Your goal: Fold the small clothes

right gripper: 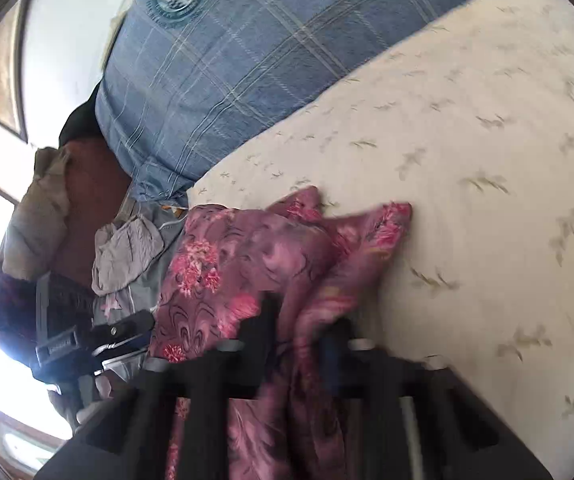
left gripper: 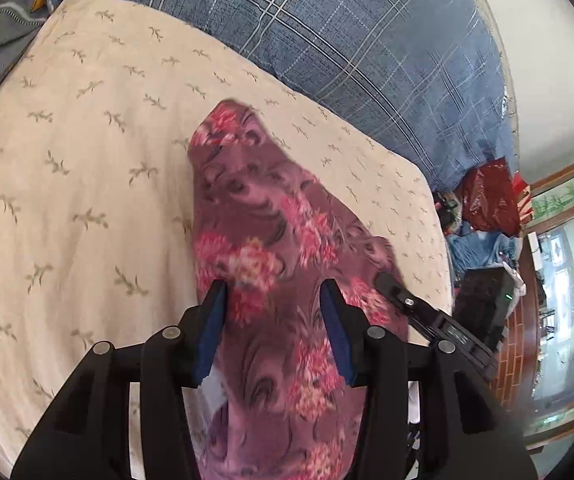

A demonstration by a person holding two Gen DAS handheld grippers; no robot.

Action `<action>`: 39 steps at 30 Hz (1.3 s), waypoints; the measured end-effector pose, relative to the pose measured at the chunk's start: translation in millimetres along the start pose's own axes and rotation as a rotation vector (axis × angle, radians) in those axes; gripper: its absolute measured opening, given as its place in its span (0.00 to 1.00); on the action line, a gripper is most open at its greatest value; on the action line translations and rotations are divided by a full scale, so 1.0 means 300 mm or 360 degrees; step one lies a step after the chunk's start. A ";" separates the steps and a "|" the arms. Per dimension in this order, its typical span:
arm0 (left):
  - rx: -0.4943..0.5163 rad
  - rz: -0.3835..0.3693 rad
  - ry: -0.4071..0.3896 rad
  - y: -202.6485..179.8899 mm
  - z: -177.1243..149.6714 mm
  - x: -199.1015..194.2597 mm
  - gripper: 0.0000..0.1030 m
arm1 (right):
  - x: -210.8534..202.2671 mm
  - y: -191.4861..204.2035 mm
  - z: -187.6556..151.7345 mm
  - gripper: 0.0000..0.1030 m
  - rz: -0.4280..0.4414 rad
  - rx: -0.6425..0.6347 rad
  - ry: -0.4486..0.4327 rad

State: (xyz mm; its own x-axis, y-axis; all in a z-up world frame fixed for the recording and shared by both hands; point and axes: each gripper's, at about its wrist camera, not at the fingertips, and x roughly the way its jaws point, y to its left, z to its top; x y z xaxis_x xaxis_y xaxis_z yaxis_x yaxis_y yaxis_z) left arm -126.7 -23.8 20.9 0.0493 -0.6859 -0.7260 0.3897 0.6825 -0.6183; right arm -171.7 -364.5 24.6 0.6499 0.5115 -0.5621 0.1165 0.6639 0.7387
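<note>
A small purple garment (left gripper: 271,248) with pink flowers lies stretched over the cream leaf-print bed sheet (left gripper: 87,160). My left gripper (left gripper: 273,292) is open, its blue-padded fingers (left gripper: 213,320) wide apart on either side of the cloth, which runs between them. In the right wrist view the garment (right gripper: 247,264) is bunched and folded, and a strip of it passes between the fingers (right gripper: 265,320) of my right gripper (right gripper: 303,324), which is blurred and looks shut on it. The other gripper shows at the left (right gripper: 99,336).
A blue plaid pillow (left gripper: 367,40) lies at the head of the bed. Grey clothes (right gripper: 127,256) are piled beyond the bed's edge. A red bag (left gripper: 491,196) and dark boxes (left gripper: 483,296) stand beside the bed.
</note>
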 end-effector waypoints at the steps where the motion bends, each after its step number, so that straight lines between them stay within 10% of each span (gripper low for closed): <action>1: 0.0004 0.0007 -0.0012 -0.005 0.011 0.006 0.43 | -0.010 0.027 0.009 0.09 0.0009 -0.0082 -0.0038; 6: 0.0085 0.0246 -0.0002 0.012 0.036 0.111 0.46 | -0.063 0.055 0.036 0.08 -0.0031 -0.0239 -0.0192; 10: 0.0210 0.0354 0.0010 0.003 0.016 0.143 0.47 | 0.064 -0.060 0.038 0.07 -0.0235 -0.0175 0.0004; 20: 0.0485 0.0252 -0.0148 -0.108 -0.137 -0.091 0.48 | -0.127 0.043 -0.038 0.18 -0.0071 -0.0264 -0.0154; 24: 0.0558 0.0497 0.0062 -0.091 -0.194 0.092 0.49 | 0.022 0.044 -0.113 0.11 -0.0336 -0.0431 0.0069; 28: 0.0387 0.0362 0.0060 -0.058 -0.178 0.013 0.48 | -0.028 0.073 -0.122 0.18 -0.0420 -0.0461 0.0030; 37: 0.0649 0.0410 0.0003 -0.111 -0.399 -0.048 0.55 | -0.165 0.270 -0.328 0.17 -0.0109 -0.0710 0.0075; 39: 0.0720 0.0435 -0.0115 -0.100 -0.450 -0.027 0.61 | -0.105 0.262 -0.398 0.17 -0.0219 -0.0774 0.0169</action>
State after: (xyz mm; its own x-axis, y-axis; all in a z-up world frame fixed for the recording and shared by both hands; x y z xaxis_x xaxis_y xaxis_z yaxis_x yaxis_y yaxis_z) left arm -263.0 -4.6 4.7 0.2614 -0.5250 -0.8100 0.7108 0.6724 -0.2064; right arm -272.6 -263.3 56.1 0.5704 0.4373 -0.6953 -0.1833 0.8929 0.4112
